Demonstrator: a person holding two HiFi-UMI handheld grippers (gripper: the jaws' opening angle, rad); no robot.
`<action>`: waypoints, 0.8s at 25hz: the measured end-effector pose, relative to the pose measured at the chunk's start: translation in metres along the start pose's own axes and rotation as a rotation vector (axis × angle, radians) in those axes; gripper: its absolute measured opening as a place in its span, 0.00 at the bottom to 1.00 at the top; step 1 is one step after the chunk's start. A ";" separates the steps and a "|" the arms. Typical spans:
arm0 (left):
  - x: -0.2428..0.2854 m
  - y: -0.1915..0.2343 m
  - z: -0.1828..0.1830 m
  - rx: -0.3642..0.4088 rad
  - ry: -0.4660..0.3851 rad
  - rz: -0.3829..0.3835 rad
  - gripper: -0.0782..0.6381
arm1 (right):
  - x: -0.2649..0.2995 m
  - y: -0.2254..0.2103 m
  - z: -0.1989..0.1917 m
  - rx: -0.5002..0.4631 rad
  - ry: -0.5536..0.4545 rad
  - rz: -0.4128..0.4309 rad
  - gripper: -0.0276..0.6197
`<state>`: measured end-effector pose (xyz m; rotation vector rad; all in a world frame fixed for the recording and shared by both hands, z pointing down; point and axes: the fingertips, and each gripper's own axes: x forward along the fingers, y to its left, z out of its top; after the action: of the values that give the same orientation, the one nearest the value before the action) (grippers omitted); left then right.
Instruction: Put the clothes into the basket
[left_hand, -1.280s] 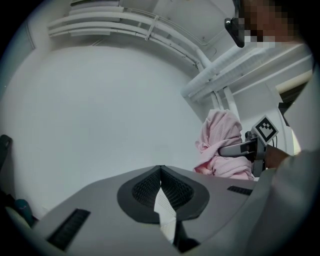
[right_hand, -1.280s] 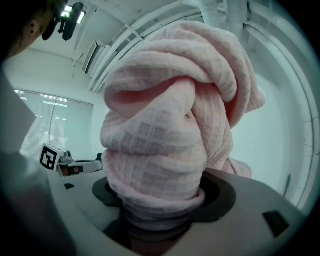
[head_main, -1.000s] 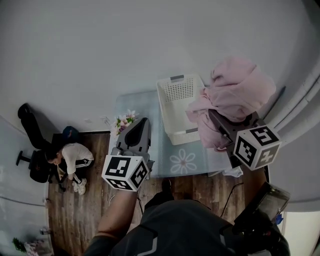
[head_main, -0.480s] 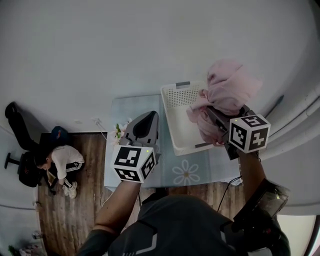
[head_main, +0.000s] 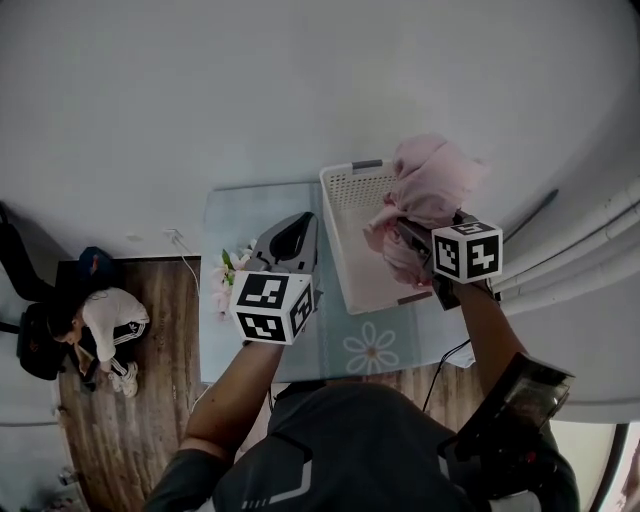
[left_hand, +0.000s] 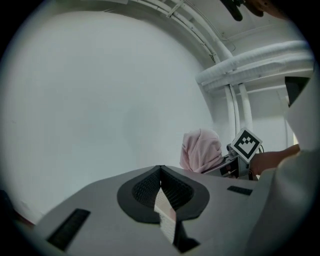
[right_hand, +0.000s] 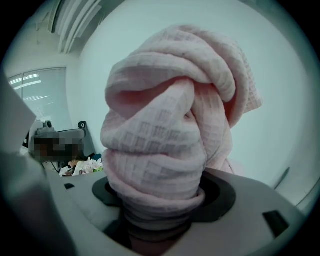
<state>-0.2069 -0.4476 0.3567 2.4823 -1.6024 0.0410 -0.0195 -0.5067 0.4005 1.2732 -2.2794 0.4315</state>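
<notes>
A bunched pink waffle-weave cloth (head_main: 428, 180) hangs in the air over the right half of the white perforated basket (head_main: 345, 183), which stands on a pale blue surface. My right gripper (head_main: 415, 235) is shut on the cloth's lower end. In the right gripper view the cloth (right_hand: 170, 125) fills the frame and hides the right gripper's (right_hand: 160, 220) pads. My left gripper (head_main: 297, 225) hovers left of the basket, jaws together with nothing in them. From the left gripper (left_hand: 160, 171) I see the cloth (left_hand: 200, 150) and the right gripper's marker cube (left_hand: 246, 143) ahead.
The pale blue surface (head_main: 250, 210) has a daisy print (head_main: 366, 352) near its front edge and a small flower bunch (head_main: 226, 272) at its left. A person (head_main: 100, 320) sits on the wood floor far left. White pipes (head_main: 590, 262) run along the wall at right.
My right gripper has carried the pink cloth leftwards, from beside the basket to above its right half. The left gripper has stayed shut beside the basket.
</notes>
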 end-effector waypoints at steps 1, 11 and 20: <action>0.004 0.003 -0.002 -0.003 0.006 -0.005 0.12 | 0.008 -0.001 -0.004 0.002 0.019 -0.002 0.58; 0.034 0.023 -0.048 -0.078 0.111 -0.013 0.12 | 0.082 -0.006 -0.061 -0.009 0.243 -0.002 0.58; 0.047 0.033 -0.073 -0.077 0.163 -0.004 0.12 | 0.131 -0.003 -0.119 -0.037 0.435 0.034 0.58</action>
<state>-0.2116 -0.4904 0.4393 2.3583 -1.5034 0.1734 -0.0435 -0.5413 0.5722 1.0063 -1.9334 0.6090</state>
